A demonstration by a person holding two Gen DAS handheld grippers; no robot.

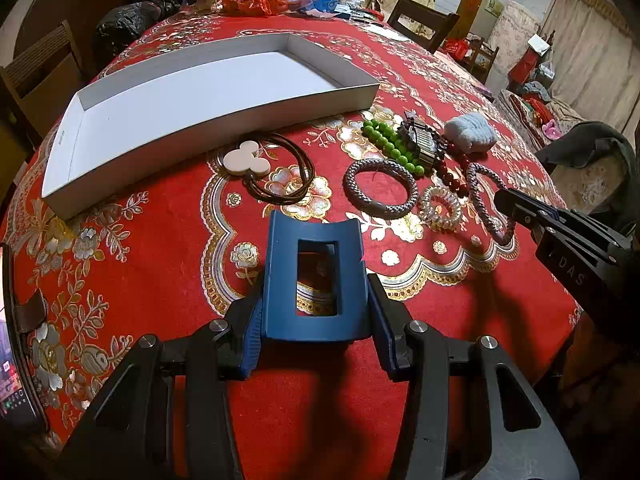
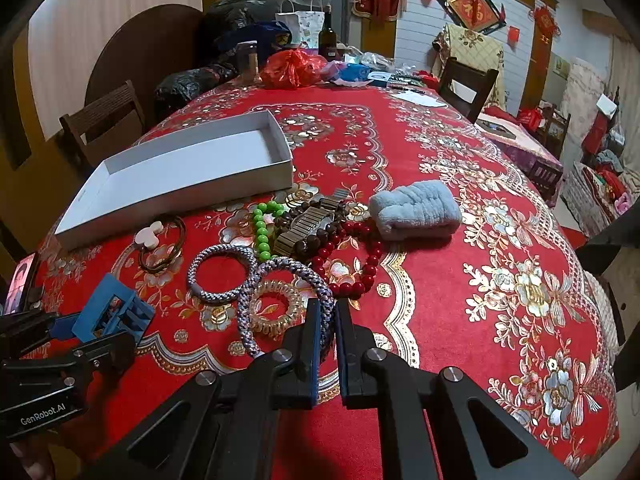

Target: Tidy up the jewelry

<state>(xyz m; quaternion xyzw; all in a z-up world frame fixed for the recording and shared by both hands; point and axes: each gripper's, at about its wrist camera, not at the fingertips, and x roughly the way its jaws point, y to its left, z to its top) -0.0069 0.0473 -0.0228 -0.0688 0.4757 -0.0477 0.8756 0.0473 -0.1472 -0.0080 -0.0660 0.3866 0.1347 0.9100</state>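
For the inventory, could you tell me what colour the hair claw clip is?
Blue hair claw clip, clearest in the left wrist view.

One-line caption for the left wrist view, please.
Left gripper holds a blue hair claw before an empty white box.

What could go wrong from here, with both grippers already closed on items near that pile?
1. The right gripper pinches the purple braided hair tie, which encircles the clear coil hair tie; lifting may drag the coil along.
2. The left gripper clamps the blue hair claw only at its lower sides; it might twist or slip on the way to the white box.
3. The beaded bracelets lie overlapping nearby and could snag.
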